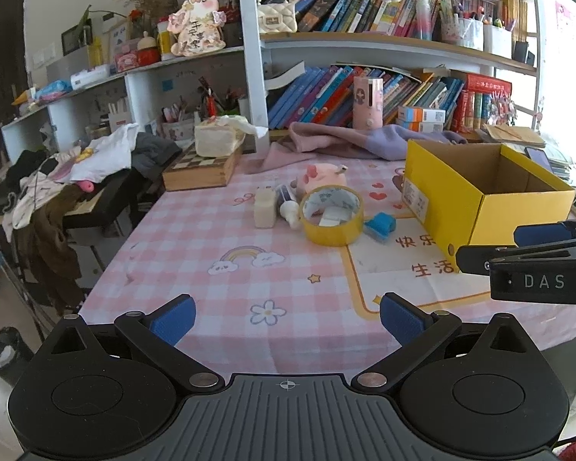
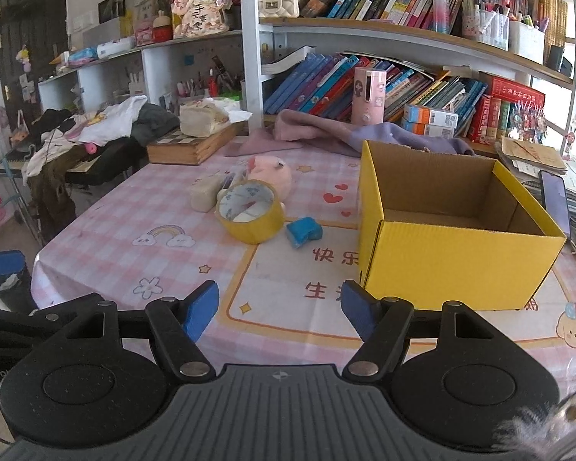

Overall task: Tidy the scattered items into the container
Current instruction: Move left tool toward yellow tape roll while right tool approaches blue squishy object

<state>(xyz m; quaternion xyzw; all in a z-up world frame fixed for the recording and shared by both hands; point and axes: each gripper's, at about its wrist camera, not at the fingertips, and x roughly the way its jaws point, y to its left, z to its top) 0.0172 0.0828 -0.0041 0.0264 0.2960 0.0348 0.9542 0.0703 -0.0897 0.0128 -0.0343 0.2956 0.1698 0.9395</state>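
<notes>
A yellow cardboard box [image 1: 518,211] [image 2: 460,261] stands open on the right of the pink checked tablecloth; what I see of its inside is empty. Left of it lie a yellow tape roll [image 1: 332,215] [image 2: 251,211], a small blue block [image 1: 381,226] [image 2: 303,231], a cream block [image 1: 264,207] [image 2: 205,192], a white-tipped tube [image 1: 288,203] and a pink plush toy [image 1: 322,176] [image 2: 272,171]. My left gripper [image 1: 287,319] hangs open over the table's near edge, nothing between its pads. My right gripper [image 2: 280,307] is also open and empty, just left of the box's near corner.
A wooden chessboard case [image 1: 199,173] with a tissue pack on top sits at the back left. A pink and purple cloth [image 1: 345,142] lies along the bookshelf. A phone [image 2: 555,199] rests on papers right of the box. Clothes [image 1: 57,184] pile up beyond the table's left edge.
</notes>
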